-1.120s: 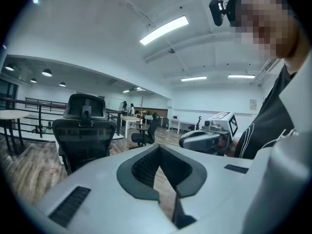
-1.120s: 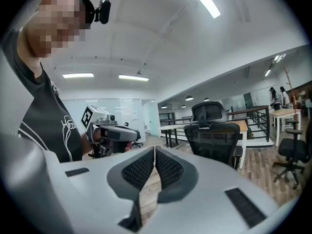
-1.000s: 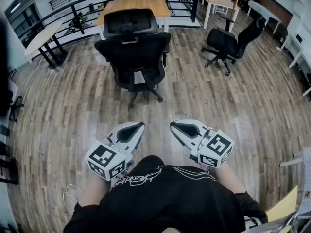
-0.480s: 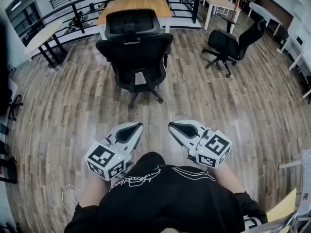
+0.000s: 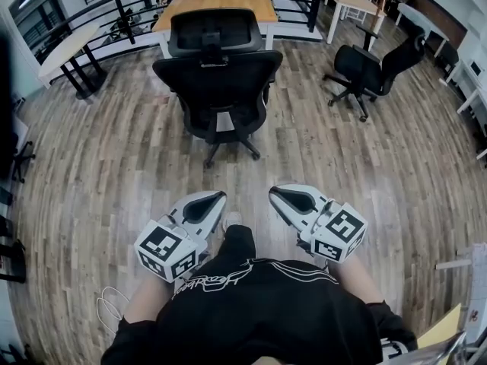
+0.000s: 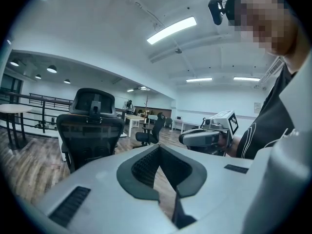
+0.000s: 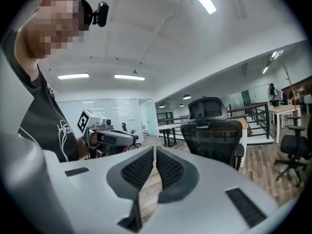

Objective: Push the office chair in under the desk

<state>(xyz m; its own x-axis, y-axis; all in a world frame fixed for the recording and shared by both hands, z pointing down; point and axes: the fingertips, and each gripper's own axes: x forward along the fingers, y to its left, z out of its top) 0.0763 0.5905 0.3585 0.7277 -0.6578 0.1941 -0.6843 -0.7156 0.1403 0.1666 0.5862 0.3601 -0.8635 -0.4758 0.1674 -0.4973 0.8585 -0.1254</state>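
Standing on the wooden floor (image 5: 91, 173), the office chair (image 5: 217, 82) has its back to the person. Its seat sits just in front of the near edge of the desk (image 5: 217, 0), not under it. So the job looks not yet begun, and all the pushing is left to do. The left gripper (image 5: 218, 198) and the right gripper (image 5: 274, 194) hang side by side in front of the person's body. They are well apart from the chair and touch nothing. Both have their jaws pressed together with nothing between them. The right one shows only a thin slit. I think they must reach the chair's back first, then push it toward the desk. The head view shows the chair's legs and wheels, the desk top, and another chair (image 5: 369, 67) off to the right. The gripper views hide the wheels behind each gripper's own body. But they show the tall back and headrest upright, and each shows the other gripper beside it.
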